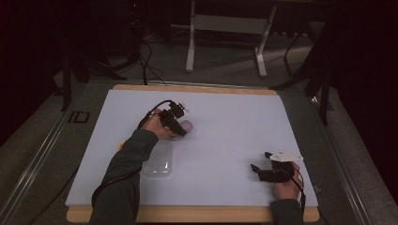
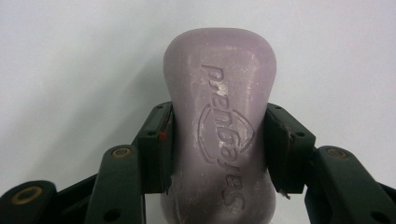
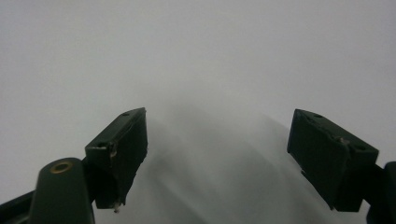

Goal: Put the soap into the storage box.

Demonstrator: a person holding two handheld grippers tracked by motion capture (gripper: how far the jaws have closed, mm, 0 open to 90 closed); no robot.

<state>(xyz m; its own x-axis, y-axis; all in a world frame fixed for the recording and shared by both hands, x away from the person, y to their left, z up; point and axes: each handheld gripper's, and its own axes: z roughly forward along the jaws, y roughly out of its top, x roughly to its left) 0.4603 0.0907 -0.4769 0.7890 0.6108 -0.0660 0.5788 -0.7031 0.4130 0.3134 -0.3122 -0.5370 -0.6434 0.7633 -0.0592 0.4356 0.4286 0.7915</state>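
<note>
A pale lilac bar of soap [image 2: 219, 126] with a stamped logo sits between the two black jaws of my left gripper [image 2: 217, 142], and both pads press on its waisted sides. In the high view that left gripper [image 1: 180, 129] is a little left of the table's middle, with the soap's end [image 1: 187, 125] poking out past it. My right gripper [image 1: 260, 161] rests near the front right of the table, jaws wide apart. In its own view the right gripper [image 3: 217, 154] has nothing between its pads, just the white surface.
A clear plastic tray [image 1: 158, 161] lies on the white table top [image 1: 225, 117], just in front of my left hand beside the sleeve. Black cables trail from both grippers. A wooden edge [image 1: 187, 214] runs along the table's front.
</note>
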